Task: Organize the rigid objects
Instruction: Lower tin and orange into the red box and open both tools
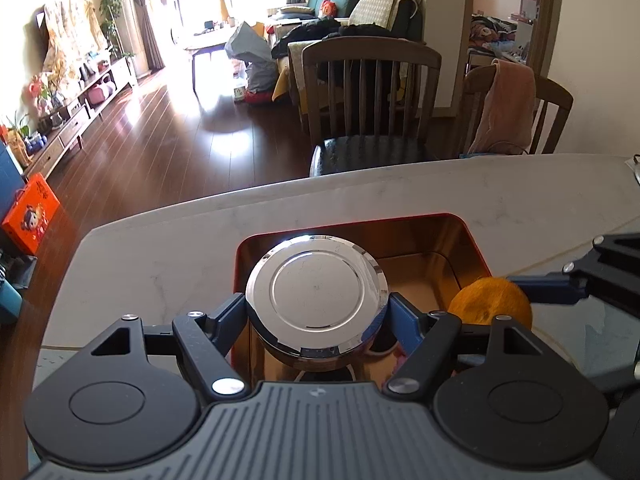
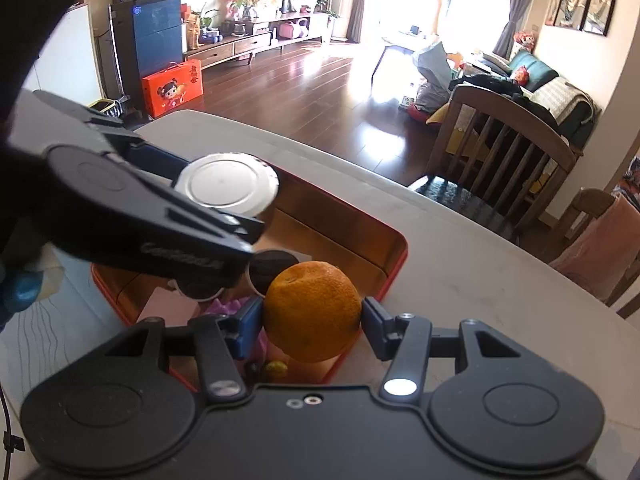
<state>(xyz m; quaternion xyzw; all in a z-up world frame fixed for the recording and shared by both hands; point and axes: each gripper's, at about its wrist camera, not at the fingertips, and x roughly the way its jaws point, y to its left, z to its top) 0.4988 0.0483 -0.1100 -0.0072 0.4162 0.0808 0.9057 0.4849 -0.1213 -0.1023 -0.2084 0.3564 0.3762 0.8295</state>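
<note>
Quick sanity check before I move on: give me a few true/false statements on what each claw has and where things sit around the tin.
1. The left claw grips a shiny metal-lidded jar. True.
2. The right claw is empty. False: it holds an orange.
3. The jar is held over the red tin box. True.
4. The tin box sits on the wooden floor. False: it rests on the pale marble-look table.
5. The orange is green. False: it is orange-coloured.
</note>
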